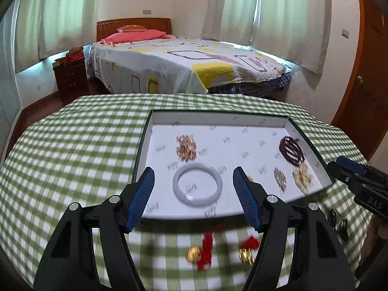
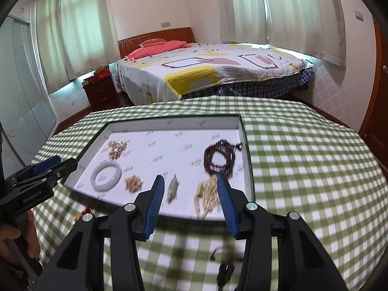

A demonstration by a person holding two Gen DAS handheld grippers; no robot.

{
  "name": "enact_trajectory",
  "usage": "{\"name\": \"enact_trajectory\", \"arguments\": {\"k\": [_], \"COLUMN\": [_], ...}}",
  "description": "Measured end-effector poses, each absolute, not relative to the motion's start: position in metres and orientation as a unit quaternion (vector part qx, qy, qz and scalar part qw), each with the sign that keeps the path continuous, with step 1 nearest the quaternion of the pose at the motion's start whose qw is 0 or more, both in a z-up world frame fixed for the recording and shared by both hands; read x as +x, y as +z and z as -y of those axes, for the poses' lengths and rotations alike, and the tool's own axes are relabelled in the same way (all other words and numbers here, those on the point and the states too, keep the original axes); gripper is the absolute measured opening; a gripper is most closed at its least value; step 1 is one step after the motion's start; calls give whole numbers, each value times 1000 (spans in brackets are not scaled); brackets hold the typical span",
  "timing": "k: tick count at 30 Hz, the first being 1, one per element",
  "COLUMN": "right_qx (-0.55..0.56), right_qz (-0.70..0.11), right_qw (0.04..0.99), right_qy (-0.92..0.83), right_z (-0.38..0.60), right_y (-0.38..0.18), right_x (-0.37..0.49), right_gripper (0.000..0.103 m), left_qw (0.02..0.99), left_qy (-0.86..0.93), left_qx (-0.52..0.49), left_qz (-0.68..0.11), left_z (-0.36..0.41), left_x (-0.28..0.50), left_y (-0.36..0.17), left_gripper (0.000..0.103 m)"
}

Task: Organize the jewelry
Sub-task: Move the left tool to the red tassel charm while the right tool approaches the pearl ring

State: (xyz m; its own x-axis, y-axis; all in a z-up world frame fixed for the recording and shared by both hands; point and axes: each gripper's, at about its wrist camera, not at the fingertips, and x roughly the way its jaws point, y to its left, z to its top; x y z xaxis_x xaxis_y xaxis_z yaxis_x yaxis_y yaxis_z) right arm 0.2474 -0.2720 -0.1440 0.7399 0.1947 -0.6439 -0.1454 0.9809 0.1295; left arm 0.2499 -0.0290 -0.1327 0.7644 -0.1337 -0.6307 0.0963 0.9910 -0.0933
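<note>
Both grippers are wide apart and hold nothing. The left gripper [image 1: 194,177] hangs near the white bangle [image 1: 197,185] in the tray [image 1: 218,117]. The right gripper [image 2: 190,183] hangs above the gold chain [image 2: 206,195]. Red charms [image 1: 206,252] wait on the cloth [image 1: 72,145], probably to go in next.

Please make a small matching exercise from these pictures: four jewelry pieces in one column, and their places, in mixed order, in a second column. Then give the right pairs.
Things:
1. pale bangle
2. dark bead strand
3. red tassel charm
4. black piece

Places:
A. on the checked cloth, under the left gripper
B. in the tray, far right corner
C. on the cloth, under the right gripper
D. in the tray, near its left front

Pairs: 1-D, 2-B, 3-A, 4-C
</note>
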Motion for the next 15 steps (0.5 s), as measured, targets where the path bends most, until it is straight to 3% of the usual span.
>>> {"name": "enact_trajectory", "arguments": {"k": [9,15], "right_qx": [42,43], "right_qz": [-369,-378], "right_qw": [924,920], "right_qy": [93,99], "right_z": [271,267], "right_y": [-163,-172], "right_x": [214,201], "right_gripper": [45,45], "left_qw": [926,917], "left_qy": [-62,-59], "left_qx": [-19,-11], "left_qz": [-372,-395], "left_z": [32,34], "left_x": [213,211], "left_y": [-162,-179], "left_gripper": [64,56]}}
